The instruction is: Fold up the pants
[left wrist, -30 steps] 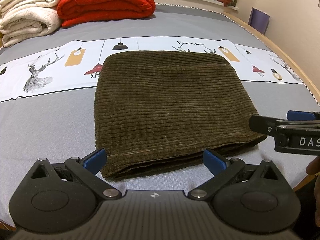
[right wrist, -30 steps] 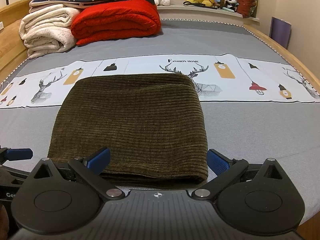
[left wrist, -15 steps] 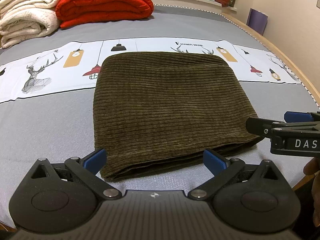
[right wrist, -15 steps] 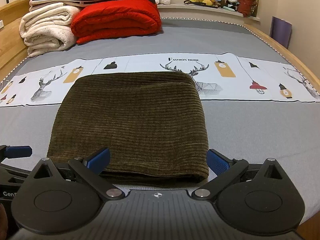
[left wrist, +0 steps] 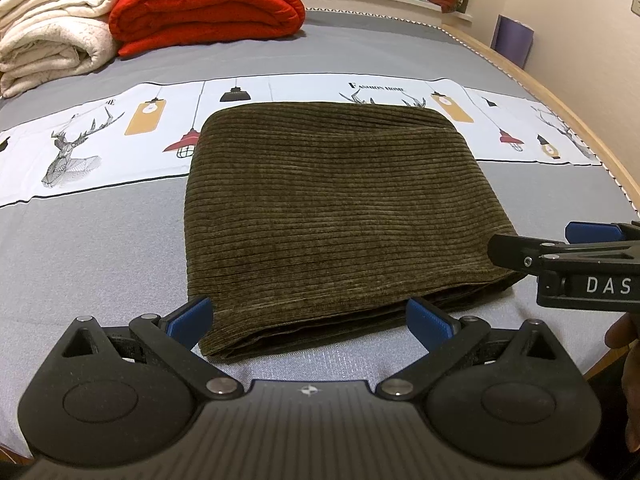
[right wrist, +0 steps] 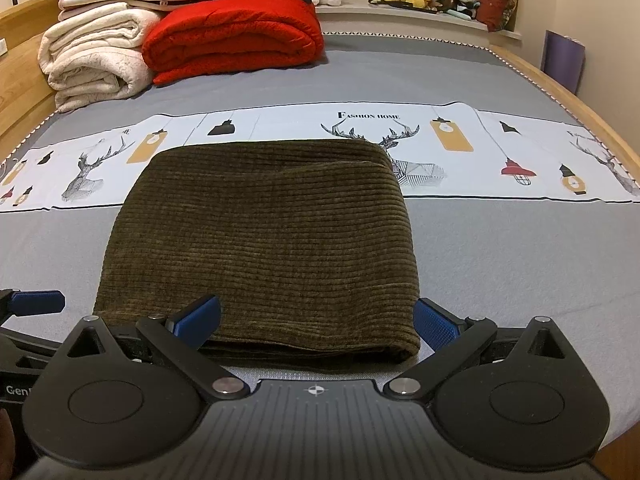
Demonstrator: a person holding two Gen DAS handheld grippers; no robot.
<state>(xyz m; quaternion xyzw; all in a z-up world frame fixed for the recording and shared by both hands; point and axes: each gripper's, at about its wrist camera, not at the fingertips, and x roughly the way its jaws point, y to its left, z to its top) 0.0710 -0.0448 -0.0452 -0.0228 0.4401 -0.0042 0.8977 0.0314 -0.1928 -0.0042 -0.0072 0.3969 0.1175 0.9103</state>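
Both my left gripper [left wrist: 310, 318] and right gripper [right wrist: 316, 318] gape, empty, at six o'clock of the folded olive corduroy pants [left wrist: 336, 208]; snagging that layered hem could undo the stack.

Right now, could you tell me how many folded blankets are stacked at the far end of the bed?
2 clearly: a red blanket and a cream blanket to its left. Further folded bedding lies on top; more may be hidden.

Bare grey bed [right wrist: 500, 248] flanks the folded pants [right wrist: 264, 240]; stacked blankets [right wrist: 224, 40] block the far left corner.
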